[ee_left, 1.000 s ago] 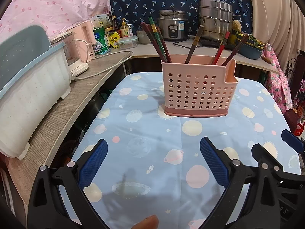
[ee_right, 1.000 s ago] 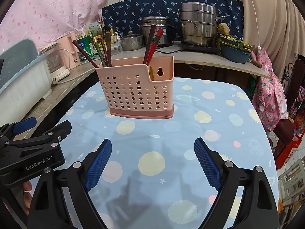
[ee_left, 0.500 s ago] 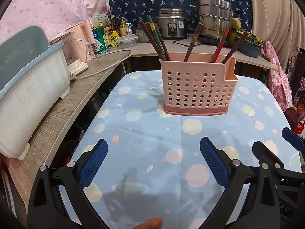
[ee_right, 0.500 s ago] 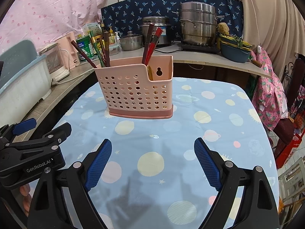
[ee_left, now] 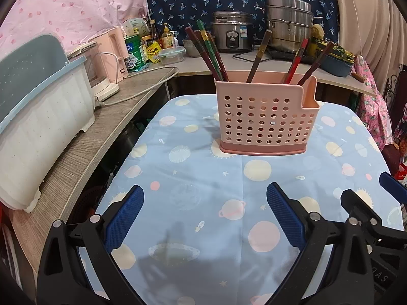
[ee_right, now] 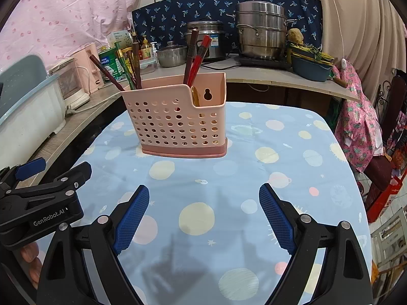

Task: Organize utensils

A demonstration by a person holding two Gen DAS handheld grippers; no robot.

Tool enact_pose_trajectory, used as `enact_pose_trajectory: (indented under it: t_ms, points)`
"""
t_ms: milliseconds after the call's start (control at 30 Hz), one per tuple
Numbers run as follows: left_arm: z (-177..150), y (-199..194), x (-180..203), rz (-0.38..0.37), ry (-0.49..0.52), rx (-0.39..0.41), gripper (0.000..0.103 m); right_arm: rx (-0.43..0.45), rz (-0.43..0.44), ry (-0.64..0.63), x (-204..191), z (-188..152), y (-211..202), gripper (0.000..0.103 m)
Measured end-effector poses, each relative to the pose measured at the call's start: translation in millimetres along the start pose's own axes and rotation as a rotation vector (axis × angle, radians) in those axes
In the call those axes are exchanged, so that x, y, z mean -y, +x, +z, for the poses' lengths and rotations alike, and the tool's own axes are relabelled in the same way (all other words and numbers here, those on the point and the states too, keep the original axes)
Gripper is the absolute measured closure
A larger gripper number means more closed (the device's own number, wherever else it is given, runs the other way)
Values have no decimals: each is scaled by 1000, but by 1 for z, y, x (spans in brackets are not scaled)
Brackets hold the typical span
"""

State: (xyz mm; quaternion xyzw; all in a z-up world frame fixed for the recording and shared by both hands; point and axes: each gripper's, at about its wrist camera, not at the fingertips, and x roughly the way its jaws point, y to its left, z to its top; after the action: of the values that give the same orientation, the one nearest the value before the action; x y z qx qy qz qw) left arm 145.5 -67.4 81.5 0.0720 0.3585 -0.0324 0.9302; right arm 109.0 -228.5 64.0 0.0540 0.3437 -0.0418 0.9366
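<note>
Pink perforated caddy [ee_left: 264, 117] upright mid-desk [ee_left: 193, 178] on planet-print cloth, chopsticks [ee_left: 211, 53] standing in its compartments (spoon [ee_right: 195, 96] in side pocket). Left hand-held gripper [ee_left: 203, 216] and right hand-held gripper [ee_right: 203, 213] spread wide, empty, well short of caddy. No loose utensils visible; fits either finished sorting or pause between steps.

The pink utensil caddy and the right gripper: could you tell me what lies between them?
Only bare planet-print tablecloth lies between caddy and right gripper, in the right wrist view.
</note>
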Motion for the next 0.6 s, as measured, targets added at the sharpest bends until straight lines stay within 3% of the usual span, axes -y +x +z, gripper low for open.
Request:
enact_pose_trajectory:
  t_ms: [600]
  points:
    - [3, 3, 2, 7, -8, -4, 10, 3, -3, 9, 6, 3, 2, 18]
